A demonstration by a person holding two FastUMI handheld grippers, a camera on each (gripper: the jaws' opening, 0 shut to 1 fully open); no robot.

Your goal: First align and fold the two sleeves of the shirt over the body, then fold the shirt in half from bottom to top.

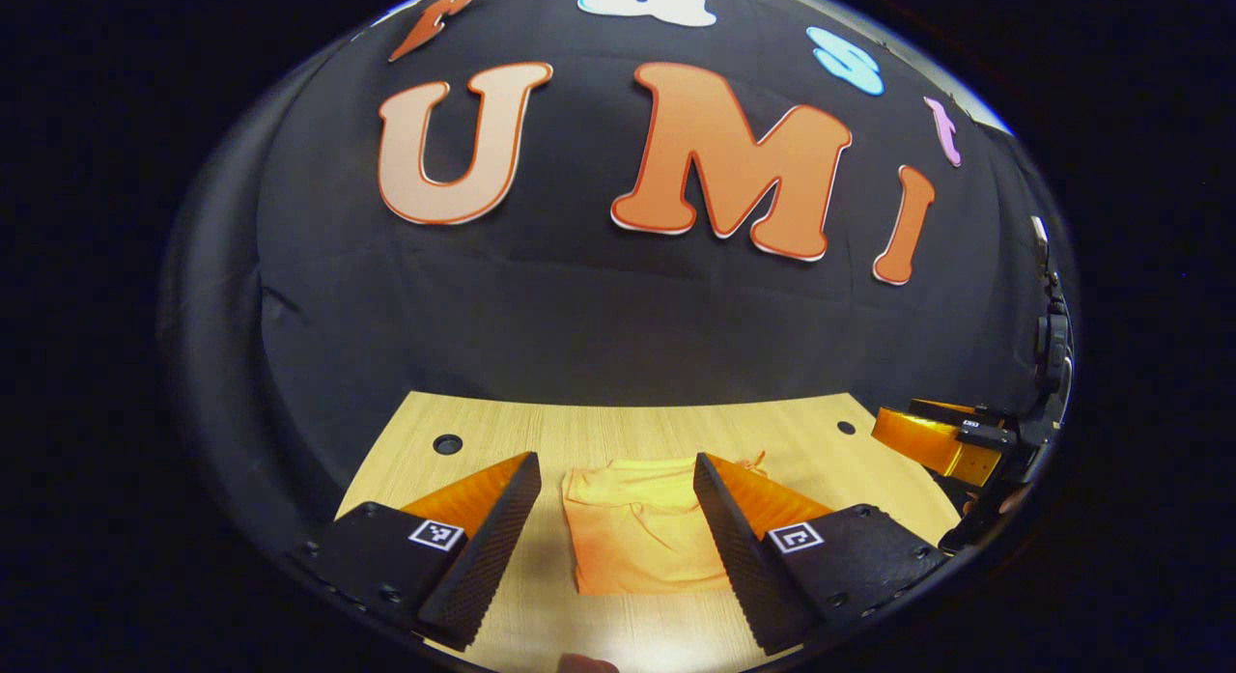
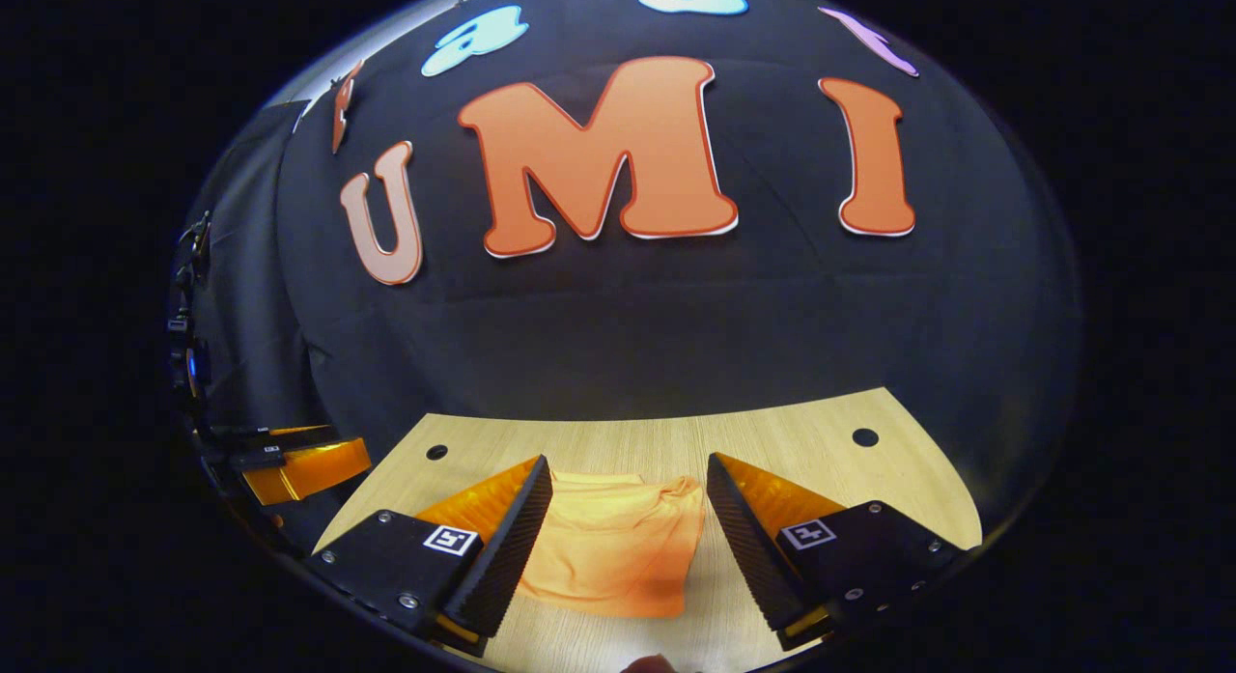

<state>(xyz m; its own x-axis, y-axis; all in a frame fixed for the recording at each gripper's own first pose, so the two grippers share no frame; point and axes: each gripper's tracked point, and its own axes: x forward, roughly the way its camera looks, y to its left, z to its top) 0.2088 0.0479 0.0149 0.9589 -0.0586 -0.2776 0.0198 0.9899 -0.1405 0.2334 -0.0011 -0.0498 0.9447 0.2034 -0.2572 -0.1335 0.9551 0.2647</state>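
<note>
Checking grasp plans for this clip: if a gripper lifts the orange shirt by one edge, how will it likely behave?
The orange shirt lies flat with soft wrinkles on the wooden table, so it probably droops and unfolds when lifted. It looks thin, likely light. Pushed, it would probably bunch rather than slide whole.

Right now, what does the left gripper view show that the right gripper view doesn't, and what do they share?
Left gripper view: the left gripper open above the shirt, whose near hem runs straight and square, with the other gripper at the right edge.

Right gripper view: the right gripper open above the shirt, here with a rumpled, bunched right side, and the other gripper at the left edge.

Both: the orange shirt lying compact on the wooden table, two round holes near its far corners, the black cloth wall behind, and neither gripper holding fabric.
</note>
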